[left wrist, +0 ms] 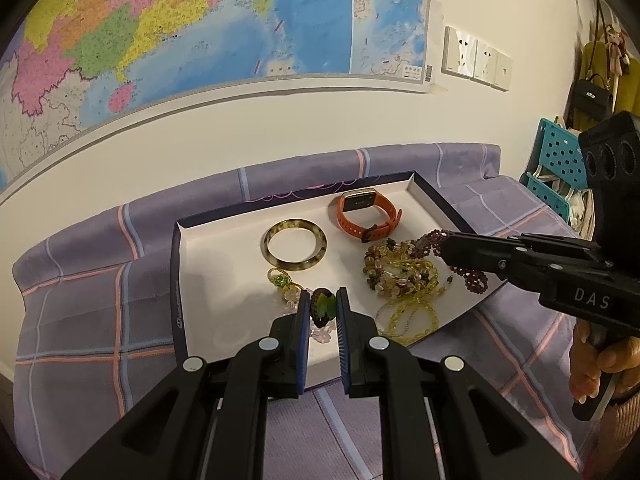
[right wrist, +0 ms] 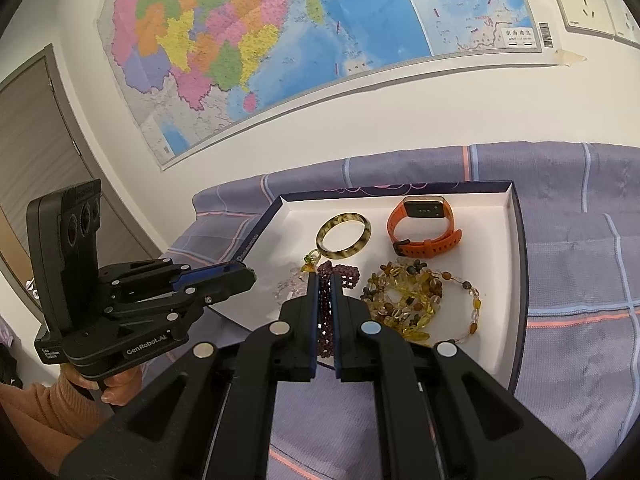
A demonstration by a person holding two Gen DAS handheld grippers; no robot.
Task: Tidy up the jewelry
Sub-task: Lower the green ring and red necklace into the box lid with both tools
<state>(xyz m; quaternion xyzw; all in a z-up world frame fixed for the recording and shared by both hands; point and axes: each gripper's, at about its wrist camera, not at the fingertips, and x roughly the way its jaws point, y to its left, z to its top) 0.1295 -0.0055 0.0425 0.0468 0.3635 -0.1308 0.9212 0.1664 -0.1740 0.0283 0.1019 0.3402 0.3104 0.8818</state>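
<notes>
A white-lined tray with a dark blue rim lies on a purple plaid cloth. In it are a tortoiseshell bangle, an orange watch and a heap of yellow and brown bead strands. My left gripper is shut on a green and brown charm of a clear-bead bracelet at the tray's near left. My right gripper is shut on a purple bead bracelet, which hangs from its fingers.
The plaid cloth covers the whole surface and rises at the back against a white wall with a large map and wall sockets. A blue perforated crate and hanging bags stand far right. A grey door is at the left.
</notes>
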